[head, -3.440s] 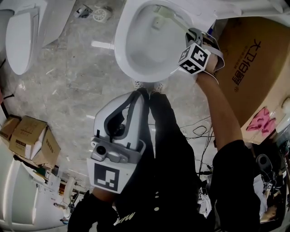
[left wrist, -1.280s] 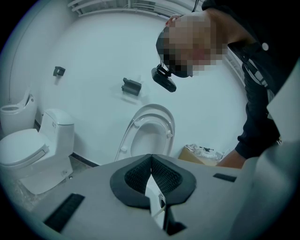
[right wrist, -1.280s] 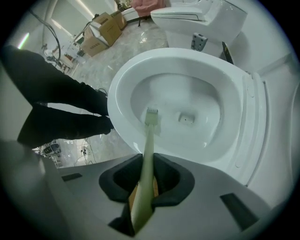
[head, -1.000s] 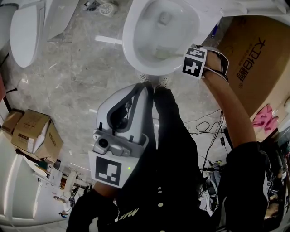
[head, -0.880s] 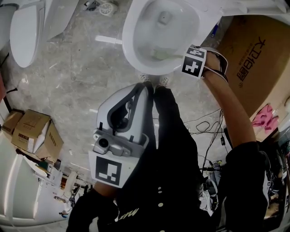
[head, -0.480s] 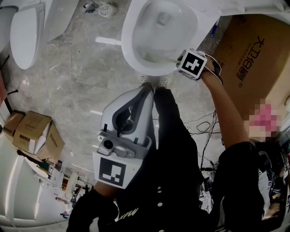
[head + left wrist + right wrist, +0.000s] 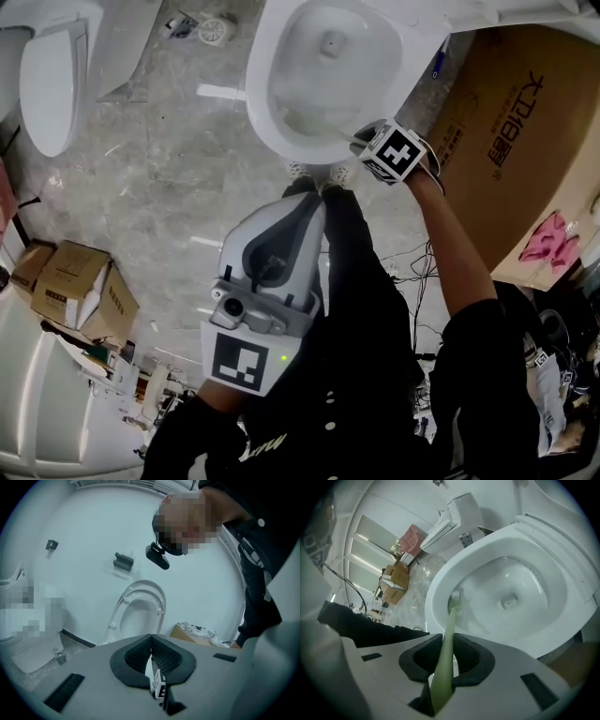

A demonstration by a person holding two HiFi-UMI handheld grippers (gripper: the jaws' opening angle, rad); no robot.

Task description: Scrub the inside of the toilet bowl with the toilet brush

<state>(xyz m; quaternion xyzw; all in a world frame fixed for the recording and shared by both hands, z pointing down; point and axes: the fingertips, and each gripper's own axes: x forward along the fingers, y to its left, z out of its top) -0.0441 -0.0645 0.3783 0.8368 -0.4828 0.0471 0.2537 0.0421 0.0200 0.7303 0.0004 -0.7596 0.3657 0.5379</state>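
The left gripper has its two ribbed dark pads pressed flat together, with nothing caught between them. Straight beyond the tips a white oval ring, probably a toilet seat, leans upright against a pale wall. Just right of the seat's foot sits a cardboard box with crumpled wrapping on top. Above the seat, two small dark fittings stand out on the wall. Up and to the right of the seat a person in dark clothing leans in, wearing a black camera.
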